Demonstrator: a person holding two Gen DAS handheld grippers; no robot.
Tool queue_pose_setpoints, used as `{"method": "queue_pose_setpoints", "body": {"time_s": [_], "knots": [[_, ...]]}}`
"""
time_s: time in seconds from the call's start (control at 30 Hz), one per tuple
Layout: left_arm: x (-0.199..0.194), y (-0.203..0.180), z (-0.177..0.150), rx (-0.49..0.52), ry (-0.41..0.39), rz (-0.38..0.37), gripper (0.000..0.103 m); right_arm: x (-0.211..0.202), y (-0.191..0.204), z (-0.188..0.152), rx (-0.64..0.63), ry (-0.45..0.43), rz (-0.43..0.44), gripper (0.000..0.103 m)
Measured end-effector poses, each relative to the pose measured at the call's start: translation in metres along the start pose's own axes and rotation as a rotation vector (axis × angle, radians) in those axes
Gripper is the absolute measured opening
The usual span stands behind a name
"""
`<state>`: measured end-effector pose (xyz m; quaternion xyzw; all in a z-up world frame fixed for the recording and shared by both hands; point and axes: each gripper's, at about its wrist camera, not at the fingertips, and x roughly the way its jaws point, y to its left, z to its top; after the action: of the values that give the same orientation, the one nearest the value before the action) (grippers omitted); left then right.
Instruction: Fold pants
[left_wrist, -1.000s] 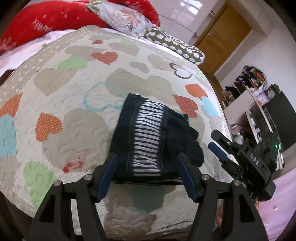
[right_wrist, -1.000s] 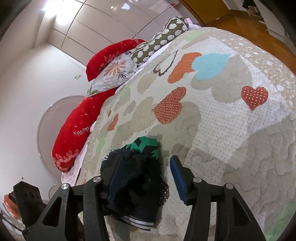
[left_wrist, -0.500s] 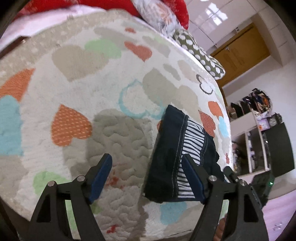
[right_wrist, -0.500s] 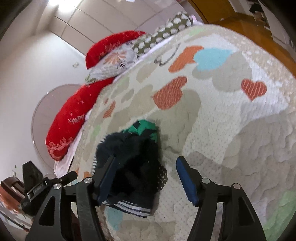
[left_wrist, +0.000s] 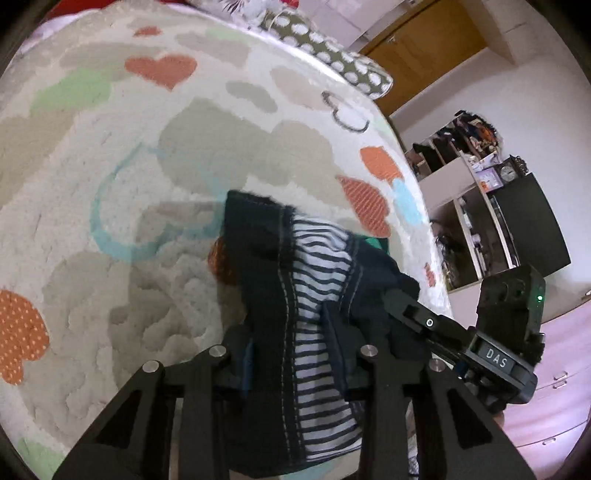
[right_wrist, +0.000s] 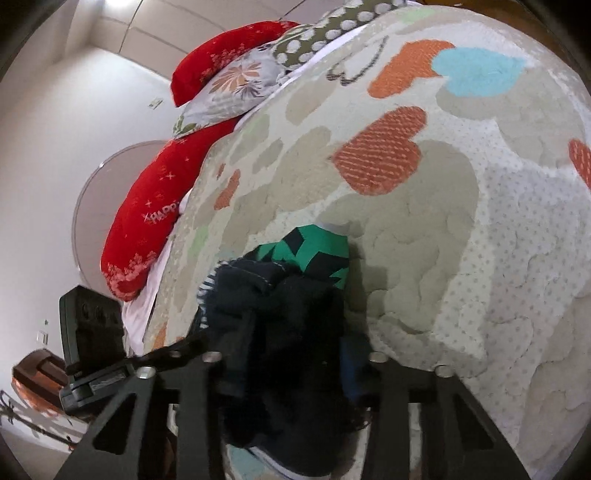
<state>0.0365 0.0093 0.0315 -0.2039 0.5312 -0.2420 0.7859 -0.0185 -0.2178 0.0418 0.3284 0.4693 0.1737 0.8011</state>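
Observation:
The pants (left_wrist: 295, 280) are a folded dark navy bundle with a white-striped panel and a green patterned part, lying near the bed's front edge. My left gripper (left_wrist: 291, 354) is shut on the pants' near end, with cloth bunched between its fingers. My right gripper (right_wrist: 291, 354) is shut on the pants (right_wrist: 280, 295) from the other side; the green part (right_wrist: 314, 254) shows just beyond it. The right gripper also shows in the left wrist view (left_wrist: 461, 339), touching the bundle's right side.
The heart-patterned quilt (left_wrist: 184, 147) covers the bed. Red, floral and polka-dot pillows (right_wrist: 229, 81) lie at the head. A wooden door (left_wrist: 424, 48) and shelves with a dark cabinet (left_wrist: 517, 221) stand to the right of the bed.
Both grippers were open around or beside the bundle; both have now moved in and shut on it. The bundle's near end is bunched up.

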Motion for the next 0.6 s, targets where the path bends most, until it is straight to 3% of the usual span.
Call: {"method": "queue_pose_setpoints", "body": {"time_s": [0.13,0.23,0.4,0.5,0.53,0.6], "knots": [[-0.004,-0.006,0.024,-0.015,-0.027,-0.038,0.03,-0.013,0.018,0.017,-0.034,-0.027,0.038,0.031],[0.001,-0.012,0.059,-0.007,-0.05,-0.018,0.03,-0.016,0.033,0.046,-0.076,-0.061,0.034,0.031],[0.027,-0.024,0.114,0.058,-0.09,0.11,0.03,0.0,0.044,0.097,-0.122,-0.103,-0.036,0.031],[0.051,-0.015,0.126,0.061,-0.081,0.234,0.042,0.021,0.033,0.121,-0.121,-0.098,-0.087,0.032],[0.057,-0.011,0.126,0.059,-0.07,0.259,0.046,0.031,0.029,0.127,-0.122,-0.089,-0.113,0.037],[0.057,0.0,0.119,0.028,-0.059,0.225,0.053,0.052,0.009,0.132,-0.093,-0.051,-0.204,0.044]]}}
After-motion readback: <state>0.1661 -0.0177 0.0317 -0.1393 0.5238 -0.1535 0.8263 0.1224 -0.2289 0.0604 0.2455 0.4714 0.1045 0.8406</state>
